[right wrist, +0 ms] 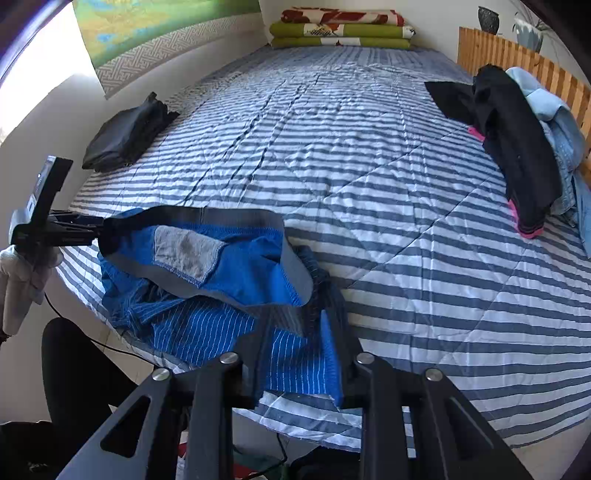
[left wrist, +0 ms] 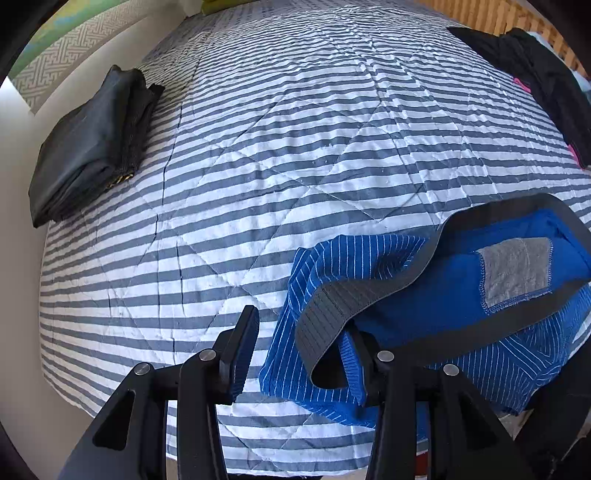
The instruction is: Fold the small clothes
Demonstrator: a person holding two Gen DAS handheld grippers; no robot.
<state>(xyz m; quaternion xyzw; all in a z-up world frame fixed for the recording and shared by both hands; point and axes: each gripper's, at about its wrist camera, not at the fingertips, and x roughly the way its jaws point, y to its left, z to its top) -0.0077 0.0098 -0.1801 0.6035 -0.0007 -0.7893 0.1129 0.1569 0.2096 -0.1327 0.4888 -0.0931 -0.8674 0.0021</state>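
Note:
Blue pinstriped briefs [left wrist: 424, 314] with a grey waistband lie crumpled, inside showing, at the near edge of the striped bedspread [left wrist: 295, 147]. My left gripper [left wrist: 303, 328] is open: its left finger is bare, and the waistband drapes over the right finger. In the right wrist view the briefs [right wrist: 221, 266] spread to the left, with the left gripper [right wrist: 101, 230] at their far left corner. My right gripper [right wrist: 295, 325] stands with its jaws apart. Slack blue cloth lies between and over its fingers, not pinched.
A folded black garment [right wrist: 125, 136] lies at the bed's left edge. A pile of dark and pale blue clothes [right wrist: 517, 147] sits at the right by a wooden slatted board [right wrist: 517, 55]. Folded blankets [right wrist: 340, 29] are at the far end. A person's dark-clad leg [right wrist: 74, 369] is below left.

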